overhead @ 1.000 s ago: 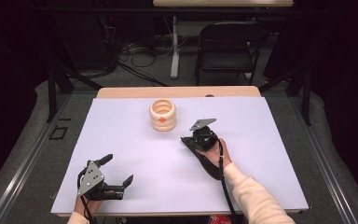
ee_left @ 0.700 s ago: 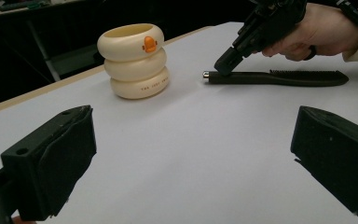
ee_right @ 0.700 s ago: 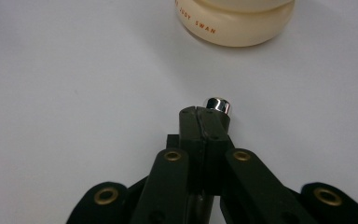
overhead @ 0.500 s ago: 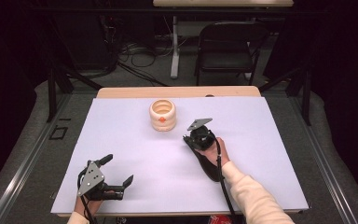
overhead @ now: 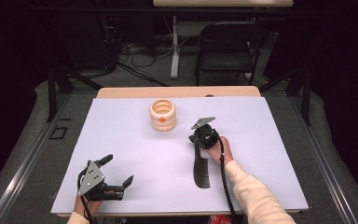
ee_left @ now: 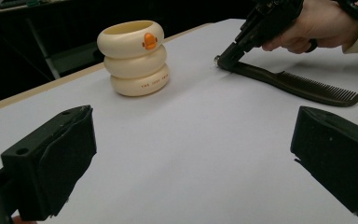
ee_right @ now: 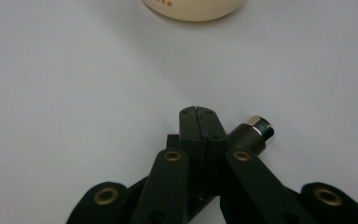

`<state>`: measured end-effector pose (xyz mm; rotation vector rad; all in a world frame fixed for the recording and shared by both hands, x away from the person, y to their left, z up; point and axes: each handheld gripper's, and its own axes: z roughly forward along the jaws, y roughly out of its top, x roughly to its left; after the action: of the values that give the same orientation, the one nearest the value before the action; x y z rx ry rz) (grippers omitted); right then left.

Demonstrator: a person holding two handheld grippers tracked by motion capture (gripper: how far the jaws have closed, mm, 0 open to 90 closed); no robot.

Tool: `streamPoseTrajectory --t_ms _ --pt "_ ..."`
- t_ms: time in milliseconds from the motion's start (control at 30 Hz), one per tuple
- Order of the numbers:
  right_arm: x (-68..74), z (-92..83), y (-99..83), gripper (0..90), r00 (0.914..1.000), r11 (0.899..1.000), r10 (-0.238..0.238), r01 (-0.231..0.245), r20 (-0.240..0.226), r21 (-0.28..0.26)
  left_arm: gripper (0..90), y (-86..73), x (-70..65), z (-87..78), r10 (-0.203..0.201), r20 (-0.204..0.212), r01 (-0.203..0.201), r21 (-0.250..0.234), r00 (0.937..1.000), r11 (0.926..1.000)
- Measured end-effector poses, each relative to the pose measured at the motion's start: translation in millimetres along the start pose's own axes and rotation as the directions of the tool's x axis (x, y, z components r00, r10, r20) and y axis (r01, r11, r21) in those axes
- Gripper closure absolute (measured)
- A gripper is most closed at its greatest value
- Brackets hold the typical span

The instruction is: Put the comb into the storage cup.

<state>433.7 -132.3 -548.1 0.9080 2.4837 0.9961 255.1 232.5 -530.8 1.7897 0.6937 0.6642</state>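
In the right gripper view, the cream ringed holder (ee_right: 196,9) is cut off by the top edge, and the right hand-held gripper (ee_right: 199,116) hides most of the comb (ee_right: 256,130). The holder's small lettering is unreadable.

From my screen I see a desk (overhead: 121,140) covered by a white sheet, its pale wooden edge (overhead: 177,92) showing at the far side. Beyond it stands a dark folding chair (overhead: 226,49) on grey floor (overhead: 135,70), with loose cables (overhead: 135,49) and a pale post (overhead: 174,46). The surroundings are dark; metal rails (overhead: 16,168) flank the desk.
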Motion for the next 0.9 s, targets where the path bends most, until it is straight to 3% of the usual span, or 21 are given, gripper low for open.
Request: streamPoseTrajectory --t_ms 433,900 --pt "-12.8 -10.6 -5.0 90.0 0.9984 0.999 0.028 -0.029 0.049 0.019 0.3 -0.4 0.7 -0.4 0.004 0.001 -0.004 0.004 1.0 1.0" --pt "-22.0 -20.2 -11.2 90.0 0.9956 0.998 0.024 -0.03 0.09 0.062 0.3 -0.5 0.8 -0.7 0.002 0.001 -0.002 0.005 1.0 1.0"
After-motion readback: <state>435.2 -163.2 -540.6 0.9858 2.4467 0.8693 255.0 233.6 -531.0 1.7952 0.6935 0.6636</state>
